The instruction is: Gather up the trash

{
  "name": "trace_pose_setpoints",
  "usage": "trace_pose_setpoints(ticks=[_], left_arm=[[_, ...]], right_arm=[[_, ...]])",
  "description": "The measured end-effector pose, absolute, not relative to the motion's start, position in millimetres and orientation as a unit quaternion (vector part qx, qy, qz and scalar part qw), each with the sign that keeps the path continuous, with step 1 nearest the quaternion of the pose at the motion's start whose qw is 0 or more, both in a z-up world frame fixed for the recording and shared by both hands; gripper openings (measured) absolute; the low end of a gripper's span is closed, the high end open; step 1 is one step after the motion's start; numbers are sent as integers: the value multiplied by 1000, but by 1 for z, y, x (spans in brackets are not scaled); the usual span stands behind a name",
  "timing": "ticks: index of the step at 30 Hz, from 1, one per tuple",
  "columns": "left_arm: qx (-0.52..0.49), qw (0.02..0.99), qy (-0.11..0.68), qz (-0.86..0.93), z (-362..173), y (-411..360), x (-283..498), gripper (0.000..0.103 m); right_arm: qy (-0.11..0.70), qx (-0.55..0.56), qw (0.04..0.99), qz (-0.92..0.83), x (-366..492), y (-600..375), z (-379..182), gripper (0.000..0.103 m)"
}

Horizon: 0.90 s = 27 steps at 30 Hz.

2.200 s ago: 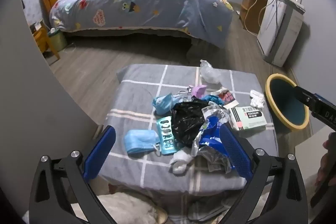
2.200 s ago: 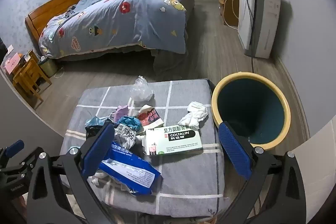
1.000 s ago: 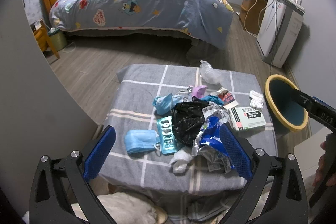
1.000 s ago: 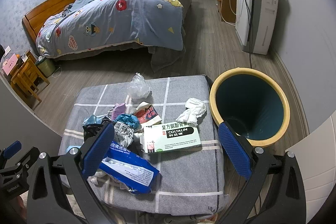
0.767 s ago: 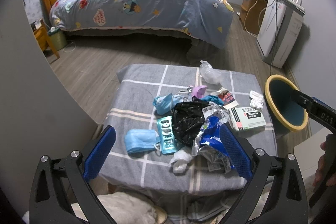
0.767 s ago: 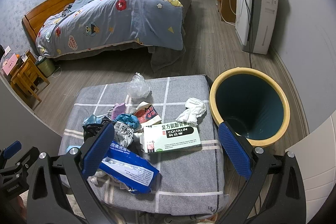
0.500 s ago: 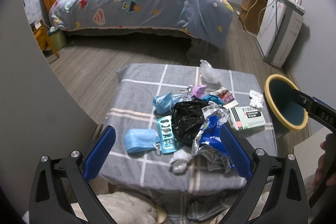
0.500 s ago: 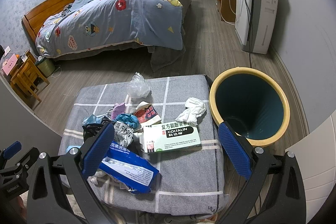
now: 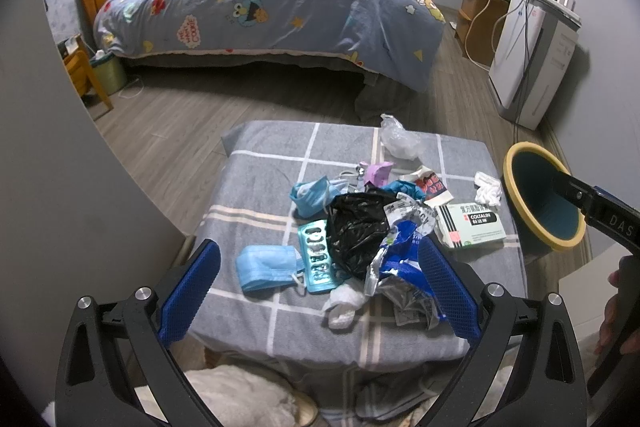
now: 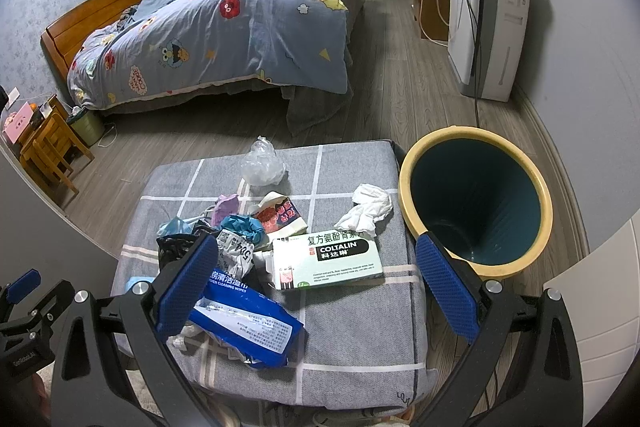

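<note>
Both grippers hover above the near edge of the grey checked cushion (image 10: pixel 360 327), nothing picked yet. Right gripper (image 10: pixel 316 287): fingers spread wide, empty; left gripper (image 9: pixel 316 291): same, wide apart, nothing held. Trash sits in a pile toward the cushion's left/middle: blue wipes pack (image 10: pixel 244 323), black plastic bag (image 9: pixel 356 231), blue face mask (image 9: pixel 266 267), blister pack (image 9: pixel 316 259). COLTALIN box (image 10: pixel 328 259) & white tissue (image 10: pixel 366 209) lie by the right edge, just beside the yellow-rimmed bin (image 10: pixel 476 203). Best start, imo: right gripper takes the box, across its short sides, since it's flat & rigid; then drop in bin. Bin looks empty, though its bottom is dim. Keep left off the pile meanwhile.
</note>
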<state>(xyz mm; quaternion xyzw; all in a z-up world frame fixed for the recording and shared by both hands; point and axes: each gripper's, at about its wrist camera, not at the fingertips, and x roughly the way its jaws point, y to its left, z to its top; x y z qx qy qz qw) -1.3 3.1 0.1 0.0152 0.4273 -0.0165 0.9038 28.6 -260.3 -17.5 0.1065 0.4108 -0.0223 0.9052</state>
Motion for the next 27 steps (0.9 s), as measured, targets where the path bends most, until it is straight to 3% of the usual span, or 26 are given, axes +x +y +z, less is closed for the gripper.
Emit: trace_pose_setpoints(ticks=[27], left_arm=[[-1,897,442,-25,-4,4,3,98]], right_arm=[[416,103,903,-30,24,-256,-29,97]])
